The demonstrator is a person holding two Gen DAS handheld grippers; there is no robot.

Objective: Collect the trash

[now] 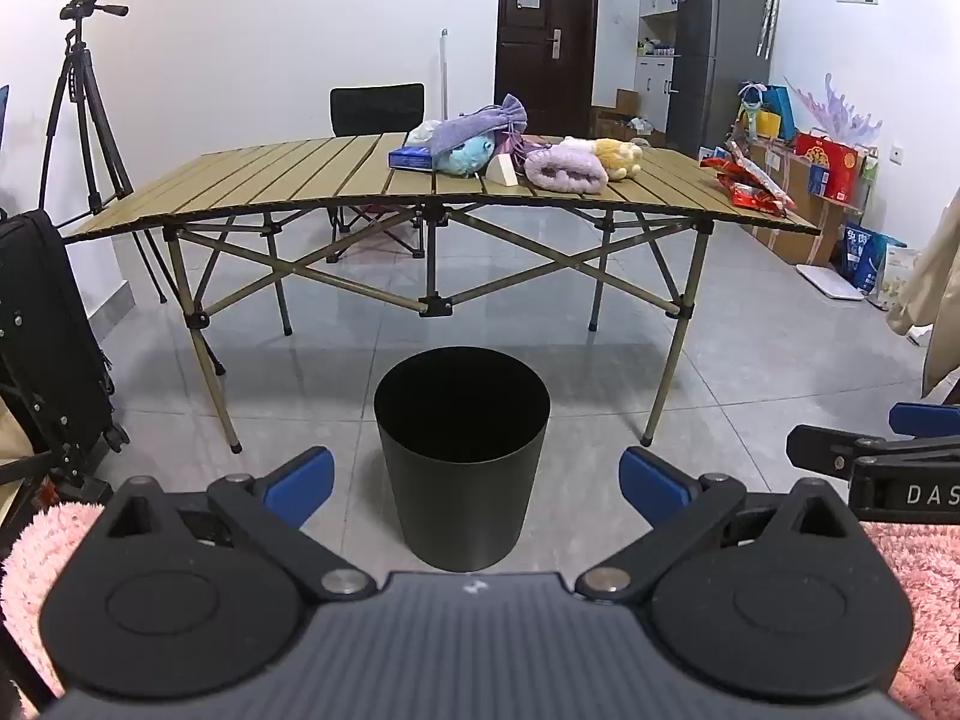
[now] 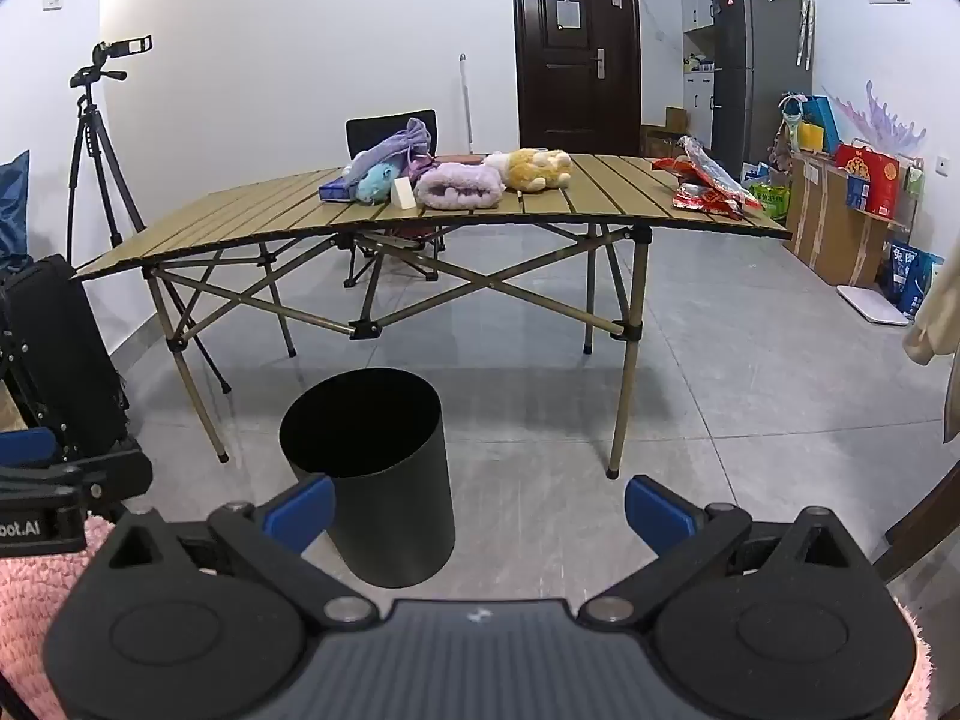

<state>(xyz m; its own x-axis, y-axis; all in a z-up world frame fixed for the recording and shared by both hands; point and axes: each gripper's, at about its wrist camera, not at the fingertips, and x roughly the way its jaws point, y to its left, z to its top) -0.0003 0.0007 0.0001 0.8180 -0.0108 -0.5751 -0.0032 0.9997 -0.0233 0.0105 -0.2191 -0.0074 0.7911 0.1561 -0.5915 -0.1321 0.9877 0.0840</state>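
The red snack wrappers [image 1: 750, 180] lie crumpled at the right end of the slatted folding surface [image 1: 270, 180], well apart from the plush toys [image 1: 468, 153], the purple towel [image 1: 564, 171], the blue tissue box [image 1: 411, 157] and the small cream wedge [image 1: 504, 171] grouped near its middle. The black bin [image 1: 462, 456] stands upright and open-topped on the tiled floor [image 1: 750, 348] in front of the surface, nearer the viewer. The left gripper [image 1: 477, 480] and the right gripper [image 2: 480, 510] are held side by side short of the bin, both angled downward, each with its blue-padded fingers [image 1: 300, 477] spread wide and holding nothing.
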